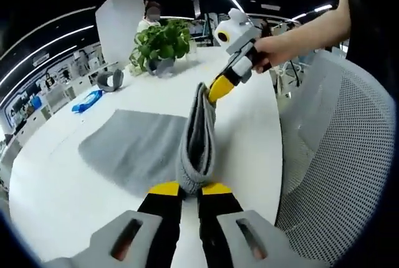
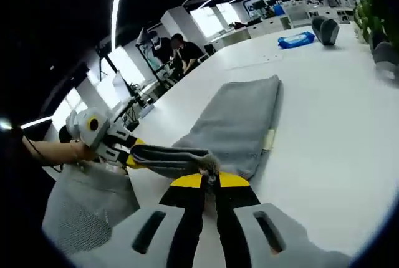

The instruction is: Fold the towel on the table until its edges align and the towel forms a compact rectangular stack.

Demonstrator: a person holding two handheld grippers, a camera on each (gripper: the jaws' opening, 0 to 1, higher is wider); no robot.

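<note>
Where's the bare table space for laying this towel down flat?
Bare white table lies beside the towel, and between it and the potted plant. It's crowded near the plant, grey headphones and blue packet.

Grey hand-held gripper point(image 1: 190, 188), black jaws, yellow tips

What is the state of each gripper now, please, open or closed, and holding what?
Left gripper: closed on one end of the lifted edge of the grey towel.
Right gripper: closed on the other end of that edge.
</note>
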